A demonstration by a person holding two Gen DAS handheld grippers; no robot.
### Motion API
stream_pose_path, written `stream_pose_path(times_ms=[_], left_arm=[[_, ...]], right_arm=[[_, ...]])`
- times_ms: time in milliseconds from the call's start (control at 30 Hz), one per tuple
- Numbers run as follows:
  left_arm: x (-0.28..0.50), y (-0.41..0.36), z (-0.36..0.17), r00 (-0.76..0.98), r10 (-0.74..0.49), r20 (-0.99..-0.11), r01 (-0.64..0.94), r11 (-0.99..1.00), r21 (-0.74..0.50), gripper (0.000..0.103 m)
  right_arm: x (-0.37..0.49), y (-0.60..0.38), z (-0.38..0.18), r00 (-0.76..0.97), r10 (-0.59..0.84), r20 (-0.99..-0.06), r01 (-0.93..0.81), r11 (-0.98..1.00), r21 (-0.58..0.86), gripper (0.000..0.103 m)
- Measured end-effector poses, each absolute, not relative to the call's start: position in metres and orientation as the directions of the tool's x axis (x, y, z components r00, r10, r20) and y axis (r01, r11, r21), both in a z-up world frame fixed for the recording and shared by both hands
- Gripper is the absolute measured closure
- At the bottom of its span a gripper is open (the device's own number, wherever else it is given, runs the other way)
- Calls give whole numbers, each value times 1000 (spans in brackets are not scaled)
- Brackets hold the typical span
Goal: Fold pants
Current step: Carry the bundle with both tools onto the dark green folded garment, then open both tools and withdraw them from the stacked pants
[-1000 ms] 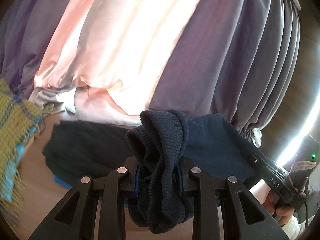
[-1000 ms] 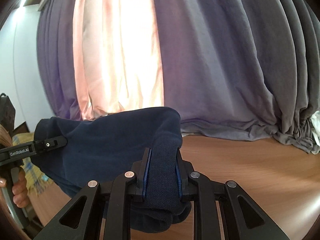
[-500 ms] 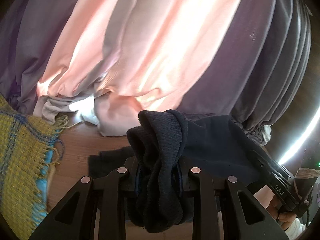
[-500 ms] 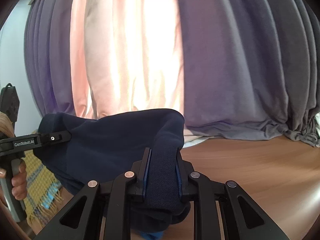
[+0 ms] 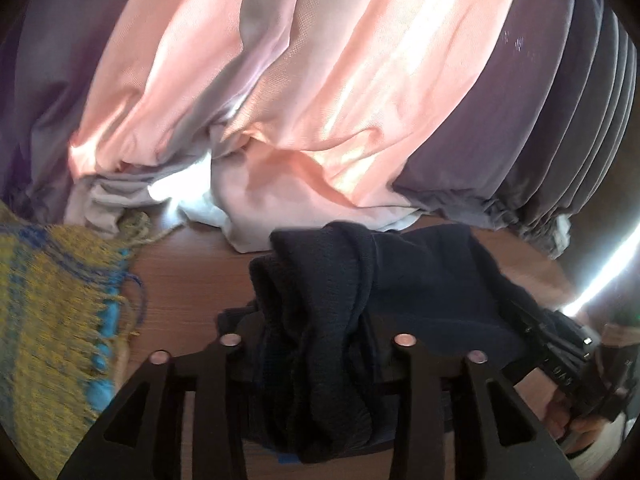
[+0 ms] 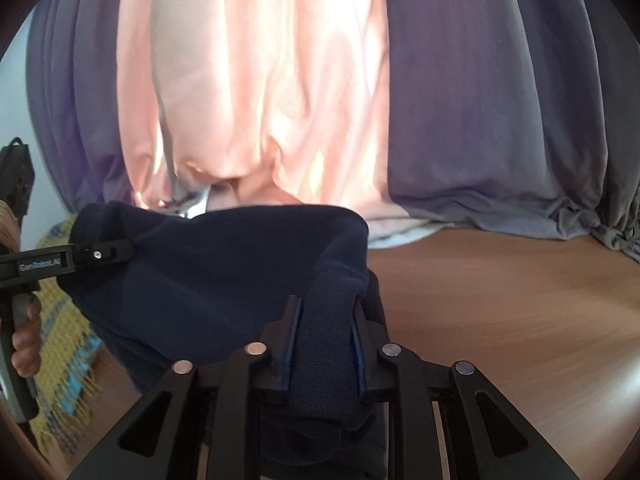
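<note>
The dark navy pants hang stretched between both grippers above the wooden table. My left gripper is shut on a bunched ribbed edge of the pants. My right gripper is shut on another edge of the pants. In the right wrist view the left gripper pinches the cloth at the left. In the left wrist view the right gripper shows at the right edge, held by a hand.
A yellow and blue woven blanket lies on the table at the left, also seen in the right wrist view. Pink and purple curtains hang close behind the table, their hems pooled on its back edge.
Both grippers, still holding the pants, have moved forward and tilted down toward the table. The curtain hems and the blanket have come closer.
</note>
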State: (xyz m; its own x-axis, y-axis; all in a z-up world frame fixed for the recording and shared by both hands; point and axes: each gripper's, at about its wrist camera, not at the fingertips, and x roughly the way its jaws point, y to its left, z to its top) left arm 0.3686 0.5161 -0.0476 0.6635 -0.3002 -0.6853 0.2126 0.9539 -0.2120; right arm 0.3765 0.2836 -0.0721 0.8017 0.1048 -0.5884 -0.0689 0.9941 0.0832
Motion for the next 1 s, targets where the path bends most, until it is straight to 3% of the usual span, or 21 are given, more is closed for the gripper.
stream_pose_path(times_ms=[67,133,200,400,667,767,833,1000], left_arm=[[365,518,-46,670,-278,-688,219,960,-174,61],[361,519,-45,677,-241,-695,219,968,-123,50],[357,519,-44,682,-215,-699,222,972,-82,44],[346,518,-38,695,-155,-702,205,979,-13,40],[304,500,-12,754,-46,-655,142,985,94,36],[279,489,2,786,-28,-618,112,989,97,29],[259,479,12,822,-10,-570,89,990,112,16],[209,448,32,852,3,-523,73,989,126,9]], right_arm=[[375,283,-74,793,81,-603,-43,996,77,65],[371,282,-75,795,40,-605,-13,999,49,63],[369,282,-77,788,-13,-615,23,1000,8,53],[355,279,-73,783,-89,-616,73,996,-51,38],[328,267,-51,803,-90,-589,71,996,-55,35],[311,260,-36,825,-75,-561,61,997,-44,26],[297,255,-27,840,-69,-539,53,998,-46,25],[264,243,-5,859,-69,-507,40,997,-68,14]])
